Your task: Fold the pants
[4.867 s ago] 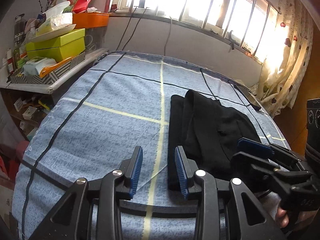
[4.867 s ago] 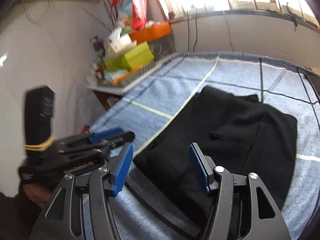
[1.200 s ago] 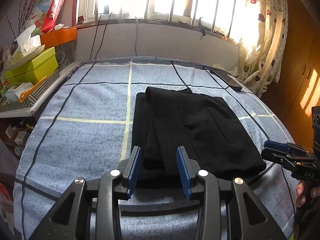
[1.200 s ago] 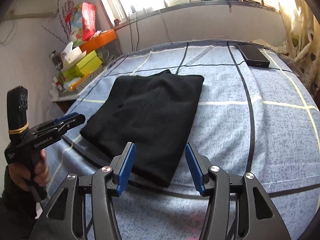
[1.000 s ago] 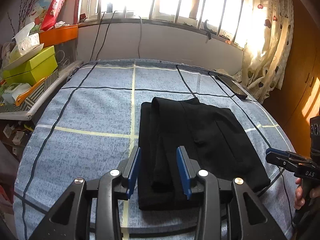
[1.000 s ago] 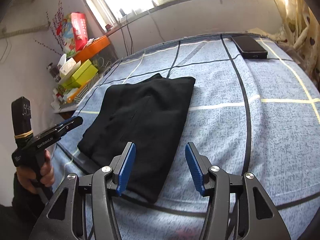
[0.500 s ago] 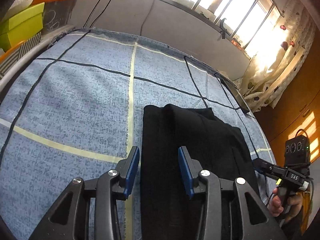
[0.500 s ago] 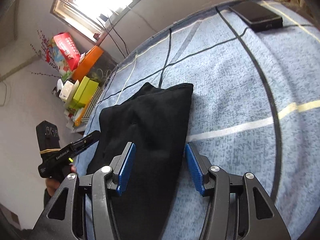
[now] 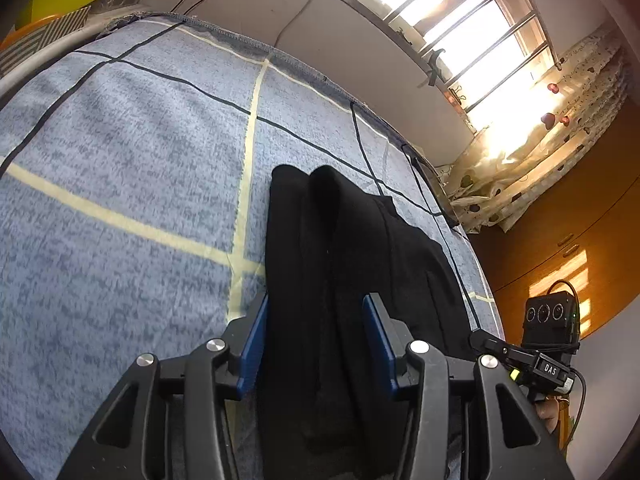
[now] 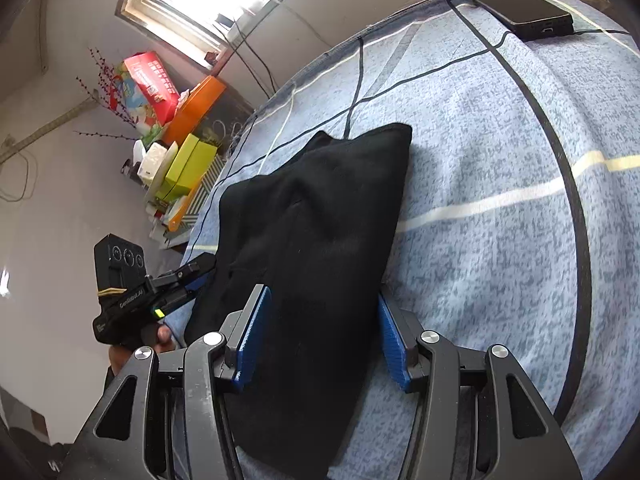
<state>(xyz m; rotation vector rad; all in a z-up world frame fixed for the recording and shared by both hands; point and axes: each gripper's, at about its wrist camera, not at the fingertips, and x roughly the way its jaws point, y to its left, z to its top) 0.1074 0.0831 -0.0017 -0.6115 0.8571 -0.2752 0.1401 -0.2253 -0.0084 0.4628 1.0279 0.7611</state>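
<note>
The black pants (image 9: 348,264) lie folded into a long stack on the blue checked bedcover (image 9: 120,184). My left gripper (image 9: 316,340) is open and straddles the near left edge of the stack. My right gripper (image 10: 320,336) is open and straddles the near right edge of the pants (image 10: 320,216). The cloth runs between both pairs of blue pads. The left gripper shows in the right wrist view (image 10: 192,276) at the stack's left side. The right gripper shows in the left wrist view (image 9: 480,338) at the stack's right side.
A dark phone (image 10: 524,12) with a cable lies at the bed's far right corner. A shelf with green boxes (image 10: 188,164), an orange box and a red box stands left of the bed. A wall with windows (image 9: 472,32) and a curtain (image 9: 532,148) is beyond.
Both grippers have come down and forward onto the near end of the folded pants. The cloth now lies between the open jaws of each. The pants have not moved.
</note>
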